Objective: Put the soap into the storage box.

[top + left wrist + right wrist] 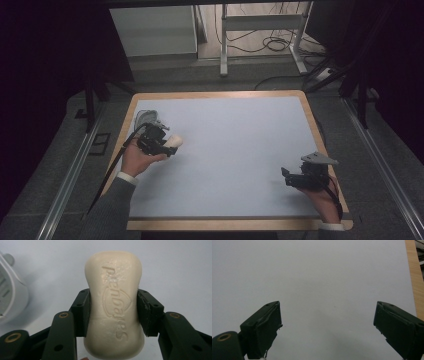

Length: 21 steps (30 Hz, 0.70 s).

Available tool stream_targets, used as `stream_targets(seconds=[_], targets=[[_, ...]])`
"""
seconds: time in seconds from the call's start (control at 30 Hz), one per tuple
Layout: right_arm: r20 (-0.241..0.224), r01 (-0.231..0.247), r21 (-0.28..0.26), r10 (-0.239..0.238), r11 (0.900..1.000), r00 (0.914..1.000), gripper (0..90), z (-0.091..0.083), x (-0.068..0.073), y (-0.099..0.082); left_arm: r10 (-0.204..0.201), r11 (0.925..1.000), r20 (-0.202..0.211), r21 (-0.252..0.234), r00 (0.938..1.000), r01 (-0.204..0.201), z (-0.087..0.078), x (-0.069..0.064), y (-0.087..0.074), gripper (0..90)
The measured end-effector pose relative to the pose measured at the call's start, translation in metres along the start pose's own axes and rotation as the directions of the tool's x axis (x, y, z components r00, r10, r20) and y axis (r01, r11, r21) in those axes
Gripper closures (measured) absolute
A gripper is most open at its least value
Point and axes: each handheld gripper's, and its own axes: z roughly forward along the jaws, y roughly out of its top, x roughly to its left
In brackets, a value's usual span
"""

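**Soap clamped in your left gripper, right jaws wide and empty**

Your left gripper [113, 312] has the cream soap bar [114, 305] pinched across its narrow waist, both pads pressed flat against its sides. The bar stands lengthwise between the jaws, embossed lettering facing the camera, its rounded end reaching out past the pads. From above, you hold it at the left side of the table [240, 150], the pale bar [174, 142] poking out to the right of your left hand [136, 159]. Just behind that gripper sits a white soap dish [146, 118] near the table's far left corner; in the left gripper view its rim [12, 297] shows at the left edge, apart from the soap.

Your right gripper [327, 327] holds nothing: jaws spread wide over bare grey tabletop. It sits near the table's right edge [286, 177], well apart from the soap.
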Motion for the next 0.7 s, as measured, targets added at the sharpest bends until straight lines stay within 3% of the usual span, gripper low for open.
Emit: stream_targets(seconds=[0.5,0.7], targets=[[0.003,-0.001,0.002,0.001,1.0,1.0,7.6,0.0,-0.001,0.0,-0.015,0.9998,-0.027,0.008,0.9995,0.015,-0.003,0.016,0.01,49.4],[0.006,-0.002,0.006,0.002,1.0,1.0,7.6,0.001,-0.002,-0.001,-0.042,0.9991,-0.034,0.007,0.9986,0.042,-0.005,0.027,0.012,49.4]])
